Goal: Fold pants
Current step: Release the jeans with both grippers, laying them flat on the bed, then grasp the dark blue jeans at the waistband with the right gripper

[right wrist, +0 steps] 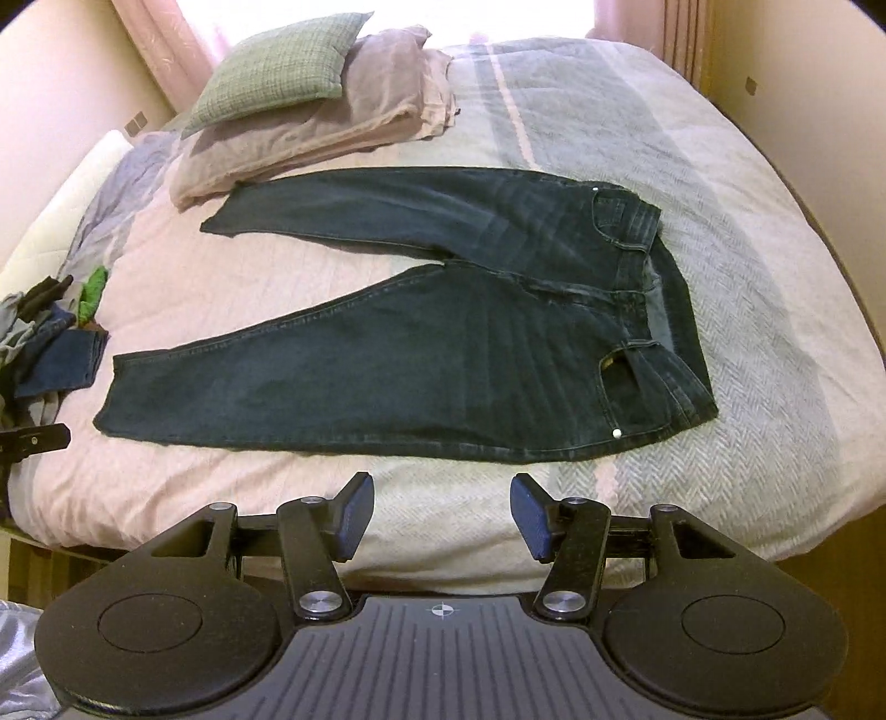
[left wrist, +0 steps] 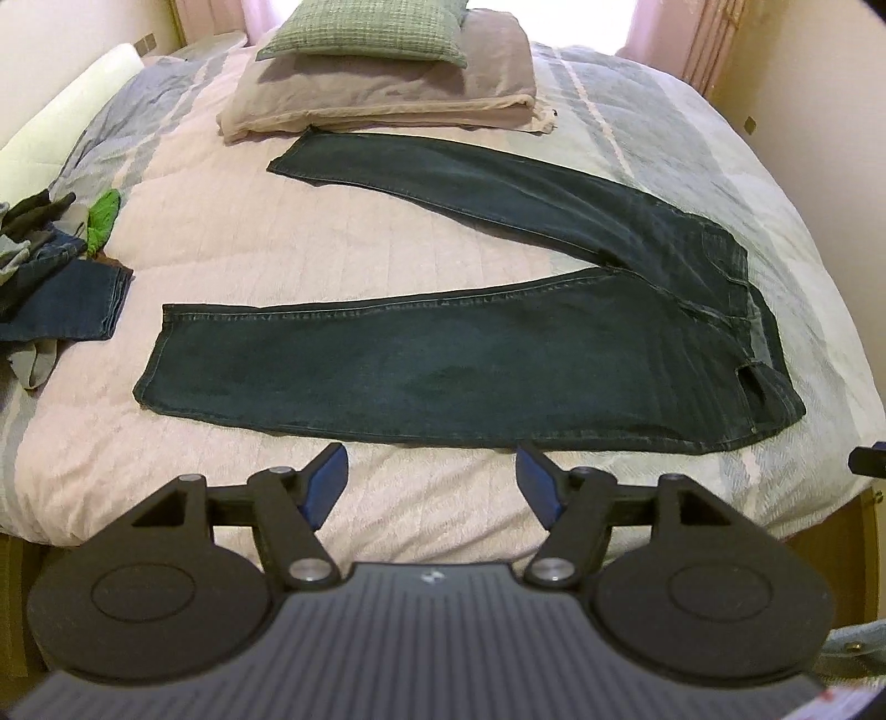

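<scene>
Dark blue jeans (left wrist: 443, 365) lie flat on the bed, legs spread in a V toward the left, waistband at the right. In the right wrist view the same jeans (right wrist: 443, 376) show the waistband (right wrist: 653, 310) and a metal button near the front hem. My left gripper (left wrist: 432, 465) hovers open just in front of the near leg's lower seam, nothing between its blue pads. Also open and empty, my right gripper (right wrist: 442, 498) sits a little short of the near leg's edge, below the thigh.
The bed's quilt (left wrist: 232, 249) is pink and grey. A green cushion (left wrist: 365, 30) on folded mauve bedding (left wrist: 387, 94) sits beyond the far leg. A heap of clothes (left wrist: 50, 277) lies at the left edge, and the wooden bed frame (left wrist: 841, 543) shows at lower right.
</scene>
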